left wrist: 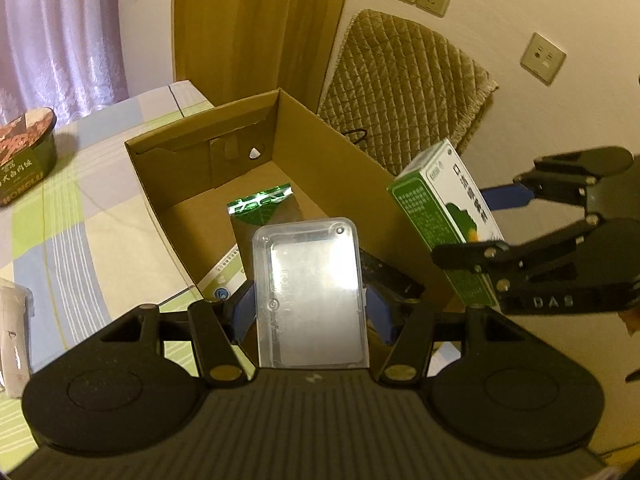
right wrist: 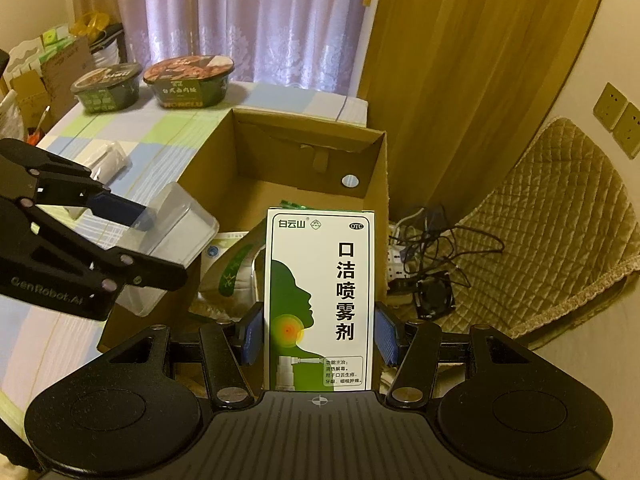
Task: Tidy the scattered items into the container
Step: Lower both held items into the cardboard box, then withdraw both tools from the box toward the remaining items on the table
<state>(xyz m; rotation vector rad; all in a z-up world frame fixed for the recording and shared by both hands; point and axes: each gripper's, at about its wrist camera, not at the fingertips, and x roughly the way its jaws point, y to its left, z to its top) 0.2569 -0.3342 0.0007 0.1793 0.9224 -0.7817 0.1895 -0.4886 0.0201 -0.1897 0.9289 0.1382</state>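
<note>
Now one clear case (left wrist: 310, 292), one spray box (right wrist: 320, 300) gripped; two bowls (right wrist: 188, 80), maybe.

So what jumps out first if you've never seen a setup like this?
Two black handheld grippers, each carrying something over an open cardboard box. The left gripper clamps a clear plastic case at the box's near edge, and the right gripper holds a green and white spray carton upright. Inside the box lie a few packets already.
</note>
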